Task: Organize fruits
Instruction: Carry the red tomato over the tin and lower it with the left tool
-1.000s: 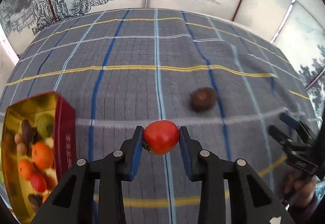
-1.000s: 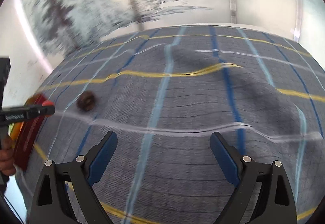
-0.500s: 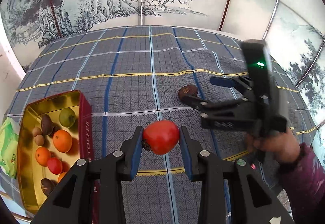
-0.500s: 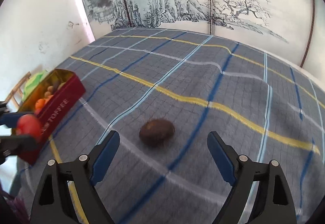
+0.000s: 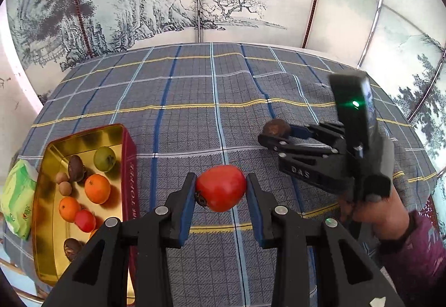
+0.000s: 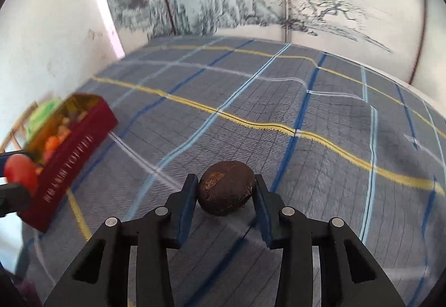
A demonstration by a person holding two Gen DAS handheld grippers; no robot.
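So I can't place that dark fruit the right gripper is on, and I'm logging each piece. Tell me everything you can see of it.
The dark brown fruit is roundish and slightly egg-shaped, with a dull, rough skin and a pale scuffed patch with fibres on top. It looks whole. It sits on the checked cloth, between the blue fingers of the right gripper, whose fingers are closing on its two sides. Its kind I cannot tell.

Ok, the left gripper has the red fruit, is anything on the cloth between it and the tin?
Nothing visible does. The red fruit sits in the left gripper, and only bare plaid cloth lies between it and the tin. The brown fruit and right gripper are on the other side.
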